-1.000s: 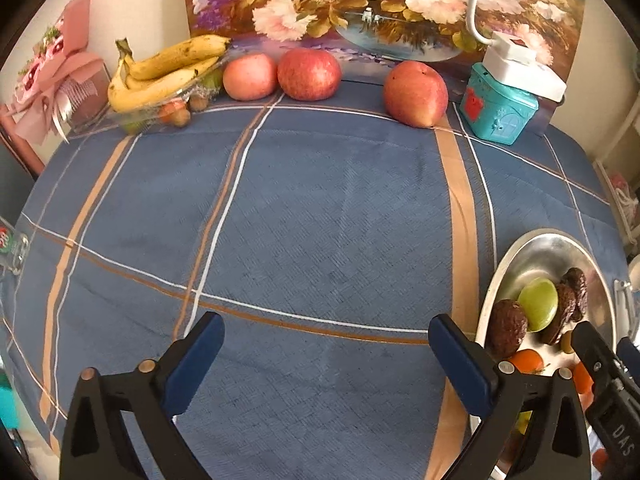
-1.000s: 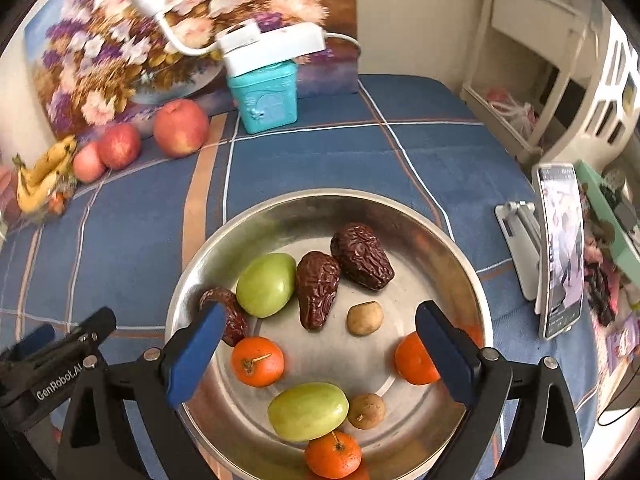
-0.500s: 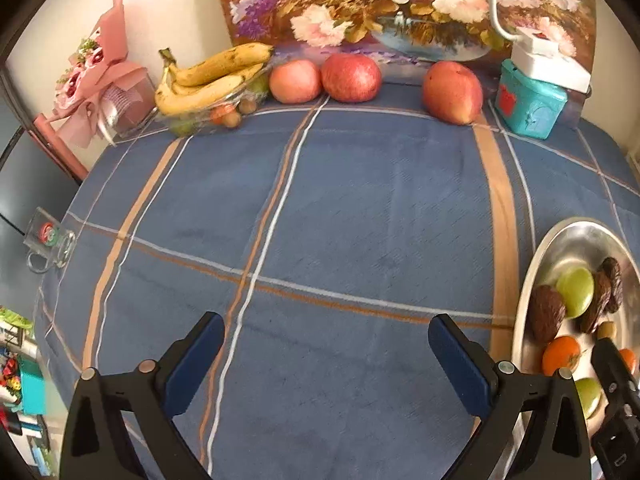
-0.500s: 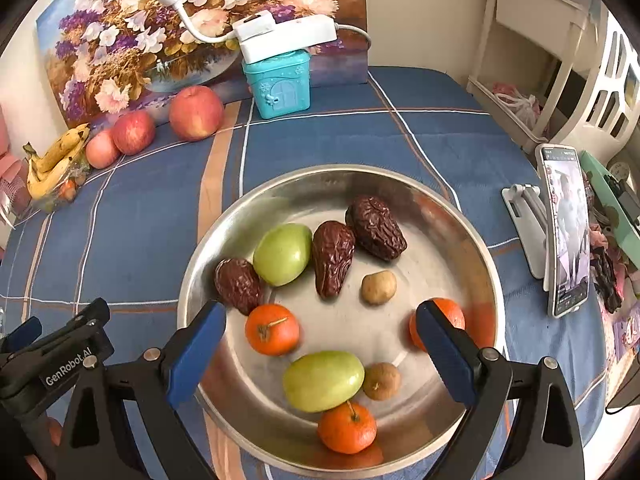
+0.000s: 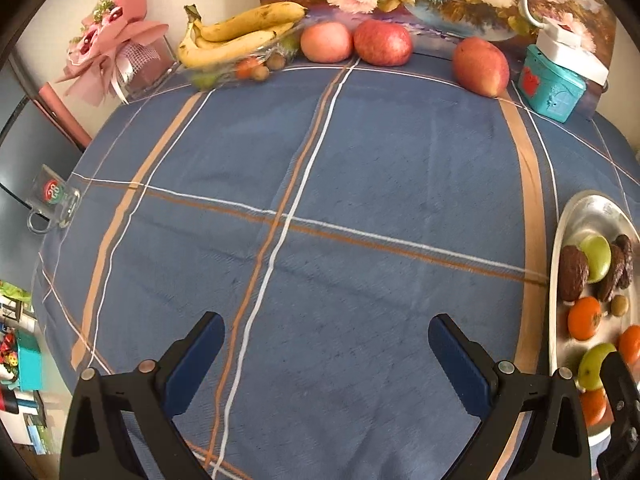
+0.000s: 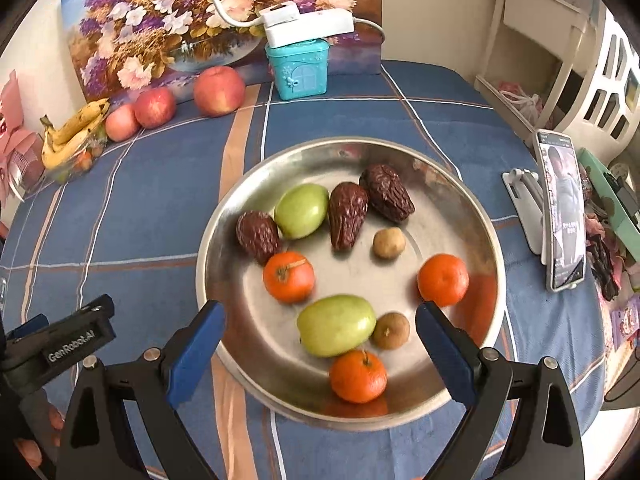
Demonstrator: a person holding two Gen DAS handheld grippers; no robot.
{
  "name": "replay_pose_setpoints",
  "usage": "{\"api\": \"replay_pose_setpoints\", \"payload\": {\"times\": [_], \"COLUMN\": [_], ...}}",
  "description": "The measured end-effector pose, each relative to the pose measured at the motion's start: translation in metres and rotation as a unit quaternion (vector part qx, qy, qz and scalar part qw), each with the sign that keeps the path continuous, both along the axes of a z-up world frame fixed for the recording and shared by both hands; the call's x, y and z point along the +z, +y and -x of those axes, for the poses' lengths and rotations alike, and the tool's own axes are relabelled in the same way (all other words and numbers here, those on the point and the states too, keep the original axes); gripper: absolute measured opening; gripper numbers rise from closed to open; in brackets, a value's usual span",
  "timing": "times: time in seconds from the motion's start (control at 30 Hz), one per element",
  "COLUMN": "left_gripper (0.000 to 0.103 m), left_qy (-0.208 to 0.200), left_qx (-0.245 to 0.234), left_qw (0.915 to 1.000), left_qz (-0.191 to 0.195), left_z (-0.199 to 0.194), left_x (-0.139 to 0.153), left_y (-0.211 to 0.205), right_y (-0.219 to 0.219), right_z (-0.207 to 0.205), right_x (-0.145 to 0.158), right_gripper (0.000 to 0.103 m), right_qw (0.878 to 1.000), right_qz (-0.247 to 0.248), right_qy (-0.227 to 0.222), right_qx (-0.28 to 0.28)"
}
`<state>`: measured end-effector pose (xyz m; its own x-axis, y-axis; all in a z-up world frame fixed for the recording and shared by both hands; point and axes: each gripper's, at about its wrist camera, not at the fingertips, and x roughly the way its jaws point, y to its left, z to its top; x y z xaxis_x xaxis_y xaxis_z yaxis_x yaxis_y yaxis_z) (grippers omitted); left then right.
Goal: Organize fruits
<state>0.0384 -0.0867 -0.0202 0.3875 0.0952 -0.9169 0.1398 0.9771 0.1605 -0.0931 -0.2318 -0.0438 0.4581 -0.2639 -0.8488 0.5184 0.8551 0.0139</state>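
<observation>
A steel bowl (image 6: 456, 184) on the blue checked cloth holds green fruits (image 6: 335, 325), oranges (image 6: 289, 277), wrinkled brown dates (image 6: 347, 214) and small brown fruits (image 6: 389, 242). My right gripper (image 6: 320, 322) hangs open above the bowl's near side, nothing between its blue pads. My left gripper (image 5: 326, 338) is open over bare cloth, with the bowl (image 5: 576, 212) at its right edge. Three red apples (image 5: 382, 43) and a glass dish of bananas (image 5: 236, 36) line the far edge.
A teal box (image 6: 298, 68) with a white power strip and lamp stands at the back before a flower painting. A phone on a stand (image 6: 560, 212) is to the bowl's right. A pink bouquet (image 5: 112, 60) and a glass mug (image 5: 52, 200) sit at the left.
Both grippers have drawn back and risen. The bowl slid toward the right edge of the left wrist view and more of the table's left side shows.
</observation>
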Motion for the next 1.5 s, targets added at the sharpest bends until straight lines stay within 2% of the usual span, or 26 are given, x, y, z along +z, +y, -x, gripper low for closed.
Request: {"api": "replay_pose_setpoints", "payload": {"times": [0.13,0.3,0.43,0.57,1.03,1.23,1.5], "left_gripper": [0.103,0.103,0.103,0.103,0.103,0.103,0.103], "left_qy": [-0.013,-0.009,0.004,0.023,-0.009,0.002,0.004], "left_qx": [-0.012,-0.023,-0.021,-0.014,-0.038,-0.045,-0.051], "left_qw": [0.9998,0.9996,0.9991,0.9965,0.9986,0.9978,0.9977], "left_qz": [-0.002,0.014,0.038,0.08,0.037,0.049,0.044], "left_z": [0.012,0.023,0.029,0.032,0.05,0.048,0.047], "left_x": [0.005,0.012,0.016,0.019,0.037,0.037,0.035], "left_y": [0.006,0.018,0.027,0.036,0.037,0.035,0.032], "right_y": [0.007,0.016,0.019,0.022,0.024,0.022,0.023], "right_z": [0.008,0.018,0.023,0.029,0.035,0.032,0.031], "right_x": [-0.002,-0.003,-0.002,-0.001,0.004,0.004,0.003], "right_gripper": [0.096,0.096,0.096,0.096,0.096,0.096,0.096], "right_qw": [1.0,1.0,1.0,1.0,1.0,1.0,1.0], "right_qz": [0.004,0.01,0.01,0.013,0.02,0.017,0.02], "right_qy": [0.005,0.007,0.006,0.009,0.011,0.012,0.016], "right_qx": [0.005,0.008,0.008,0.008,0.008,0.007,0.007]}}
